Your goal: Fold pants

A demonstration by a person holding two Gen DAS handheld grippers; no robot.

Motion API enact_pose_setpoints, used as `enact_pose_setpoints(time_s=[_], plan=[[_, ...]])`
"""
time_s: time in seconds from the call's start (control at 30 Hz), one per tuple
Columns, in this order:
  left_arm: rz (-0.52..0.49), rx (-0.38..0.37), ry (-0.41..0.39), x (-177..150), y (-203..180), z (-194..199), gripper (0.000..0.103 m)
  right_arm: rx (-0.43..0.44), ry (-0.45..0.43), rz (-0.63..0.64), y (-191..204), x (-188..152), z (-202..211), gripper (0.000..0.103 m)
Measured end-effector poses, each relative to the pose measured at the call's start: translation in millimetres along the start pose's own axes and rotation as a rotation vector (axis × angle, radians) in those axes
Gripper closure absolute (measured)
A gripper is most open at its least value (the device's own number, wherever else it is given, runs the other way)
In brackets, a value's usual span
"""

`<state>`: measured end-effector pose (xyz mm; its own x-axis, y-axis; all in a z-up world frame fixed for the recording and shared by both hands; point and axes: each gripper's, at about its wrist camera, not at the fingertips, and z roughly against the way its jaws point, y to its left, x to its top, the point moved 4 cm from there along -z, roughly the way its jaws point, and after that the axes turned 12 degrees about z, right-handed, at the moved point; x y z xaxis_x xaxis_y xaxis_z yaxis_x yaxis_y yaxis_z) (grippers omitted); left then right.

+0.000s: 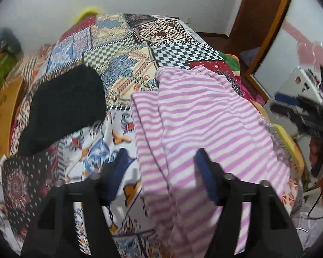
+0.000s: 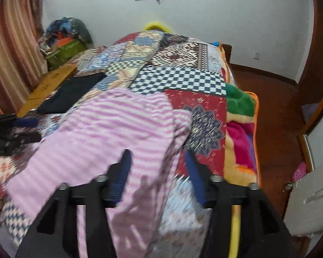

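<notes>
Patchwork bedding is covering the bed (image 2: pixel 178 79) where both grippers are hovering released, nothing between the fingers. Left gripper (image 1: pixel 159 161) and right gripper (image 2: pixel 157 163) are tilting down over the striped pants (image 1: pixel 204 111), lying limp and light; pinching a hem or waistband edge looks best.

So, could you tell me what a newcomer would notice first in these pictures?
The pink-and-white striped pants lie spread across the near half of the bed's busy patchwork cover. A dark folded garment lies to their left, and both grippers, left and right, stand open above the pants.
</notes>
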<state>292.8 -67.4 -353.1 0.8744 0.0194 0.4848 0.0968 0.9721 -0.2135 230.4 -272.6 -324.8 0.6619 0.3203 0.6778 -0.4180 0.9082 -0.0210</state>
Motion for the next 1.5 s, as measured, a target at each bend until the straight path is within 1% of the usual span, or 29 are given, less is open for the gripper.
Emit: enact_pose_setpoints(time_s=[0.03,0.07,0.1,0.17,0.23,0.3,0.33,0.4,0.47,0.53,0.6,0.77,0.87,0.93,0.97,1.03,1.07,1.1,1.13,1.2,1.27,1.37,1.5], plan=[[0.015,-0.007,0.009,-2.5,2.9,0.6,0.026,0.007,-0.001,-0.005,5.2,-2.9,2.6,0.040],[0.029,-0.015,0.021,-5.0,4.5,0.4,0.021,0.022,0.004,-0.019,9.5,-9.9,5.4,0.034],[0.043,-0.033,0.038,-7.4,6.1,-1.2,0.016,0.032,0.009,-0.032,12.2,-12.5,3.2,0.033],[0.057,-0.076,0.069,-12.1,4.4,-6.5,0.013,0.073,0.032,-0.068,16.8,-21.7,-2.4,0.031],[0.072,-0.106,0.108,-14.9,3.8,-16.8,0.012,0.106,0.071,-0.114,17.3,-32.2,-14.1,0.031],[0.105,-0.132,0.152,-16.0,4.2,-31.1,0.012,0.130,0.102,-0.161,15.0,-39.6,-24.7,0.031],[0.130,-0.157,0.177,-15.3,6.0,-40.1,0.012,0.146,0.109,-0.188,13.1,-42.2,-29.1,0.031],[0.151,-0.186,0.199,-13.1,7.8,-49.7,0.011,0.178,0.129,-0.234,7.2,-45.5,-40.2,0.031],[0.174,-0.206,0.216,-7.9,10.4,-60.9,0.009,0.196,0.150,-0.251,3.4,-46.5,-50.3,0.031],[0.190,-0.232,0.226,-1.4,11.7,-70.3,0.009,0.241,0.169,-0.262,1.9,-45.8,-62.9,0.028],[0.193,-0.244,0.232,4.8,11.0,-77.7,0.009,0.272,0.174,-0.272,0.6,-44.7,-71.5,0.021],[0.164,-0.268,0.253,17.1,0.4,-95.0,0.009,0.355,0.174,-0.265,2.6,-35.2,-88.0,0.018],[0.153,-0.295,0.265,22.7,-7.4,-104.8,0.009,0.404,0.180,-0.268,5.4,-26.4,-98.4,0.017],[0.141,-0.308,0.269,25.2,-12.1,-108.9,0.009,0.421,0.192,-0.265,8.9,-21.4,-104.3,0.017],[0.137,-0.315,0.267,26.2,-13.6,-109.8,0.012,0.423,0.193,-0.257,10.5,-18.2,-106.8,0.019],[0.138,-0.329,0.265,27.9,-14.7,-109.9,0.023,0.424,0.189,-0.252,12.8,-15.4,-107.6,0.022],[0.143,-0.337,0.266,28.5,-14.3,-109.0,0.032,0.428,0.185,-0.257,12.9,-14.5,-108.3,0.028],[0.150,-0.345,0.268,28.5,-13.3,-107.8,0.040,0.439,0.179,-0.266,13.4,-13.7,-107.7,0.037],[0.158,-0.355,0.269,28.0,-12.7,-105.6,0.044,0.449,0.174,-0.275,12.5,-13.7,-106.0,0.041],[0.156,-0.361,0.259,27.4,-12.9,-99.7,0.057,0.457,0.164,-0.279,12.1,-12.8,-102.4,0.052],[0.129,-0.369,0.227,27.2,-16.4,-88.9,0.061,0.443,0.162,-0.257,15.3,-9.6,-98.3,0.056],[0.103,-0.355,0.188,29.0,-19.8,-75.1,0.066,0.418,0.154,-0.231,20.4,-1.0,-91.2,0.061],[0.085,-0.357,0.141,29.1,-17.9,-48.9,0.068,0.388,0.106,-0.194,30.1,13.4,-72.4,0.065]])
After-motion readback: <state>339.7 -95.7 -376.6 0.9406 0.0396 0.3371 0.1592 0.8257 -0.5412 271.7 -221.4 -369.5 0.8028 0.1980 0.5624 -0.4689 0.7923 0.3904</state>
